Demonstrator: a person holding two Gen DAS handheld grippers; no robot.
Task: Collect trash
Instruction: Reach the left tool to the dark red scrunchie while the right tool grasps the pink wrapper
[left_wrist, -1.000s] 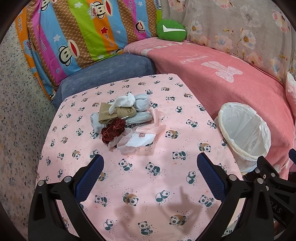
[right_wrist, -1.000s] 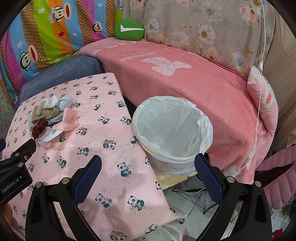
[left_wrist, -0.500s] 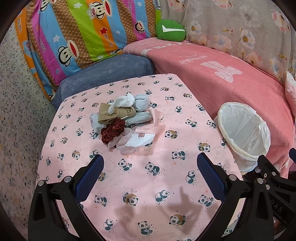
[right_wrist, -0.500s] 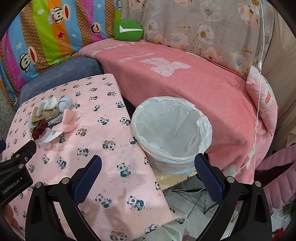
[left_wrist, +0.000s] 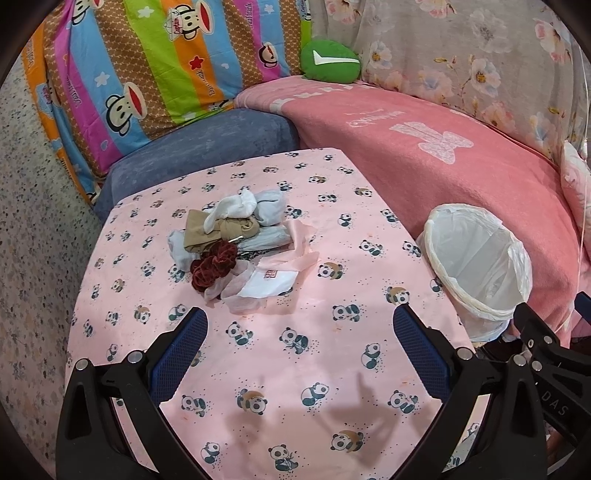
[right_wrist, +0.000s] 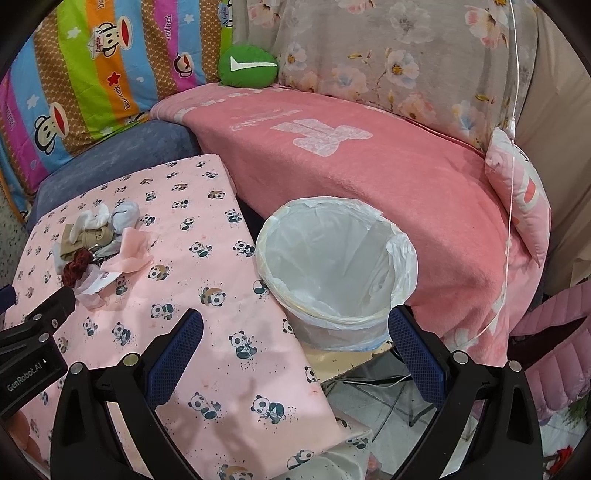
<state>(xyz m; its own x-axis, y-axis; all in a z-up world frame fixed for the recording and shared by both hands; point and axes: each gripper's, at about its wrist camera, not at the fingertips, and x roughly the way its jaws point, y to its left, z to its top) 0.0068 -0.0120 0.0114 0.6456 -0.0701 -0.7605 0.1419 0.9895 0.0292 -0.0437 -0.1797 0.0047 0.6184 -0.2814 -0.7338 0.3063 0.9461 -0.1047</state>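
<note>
Hovering above the near part of the counter (left_wrist: 303, 369), the left tool (left_wrist: 295, 343) had its two blue-padded fingers (left_wrist: 177, 354) spread wide apart with nothing between them. Just beyond its fingertips lay the trash pile (left_wrist: 240, 243) on the panda-print cloth: a dark red scrunchie (left_wrist: 214, 264) at the near left, crumpled white paper (left_wrist: 266, 284) with a small red mark beside it, pink tissue (left_wrist: 303, 247) spreading to the right, a tan cloth (left_wrist: 207, 230) behind the scrunchie, and pale grey-white socks (left_wrist: 255, 206) at the far side, all touching or overlapping one another. The right tool (right_wrist: 295, 341) was likewise held with its fingers (right_wrist: 415, 354) well apart and empty, poised over the counter's right edge, and part of its black frame showed at the lower right of the left wrist view. Between and beyond its fingertips stood the bin (right_wrist: 336, 273), lined with a white bag whose rim folded over the top; it sat just beside the counter edge, against a pink blanket (right_wrist: 369, 166) draped over a sofa. From this view the pile (right_wrist: 99, 247) lay well to the left of the bin, near the counter's far left part. A green cushion (right_wrist: 247, 66) rested at the back of the sofa, with a striped monkey-print cover (right_wrist: 92, 62) to its left and a floral cover (right_wrist: 388, 55) to its right.
</note>
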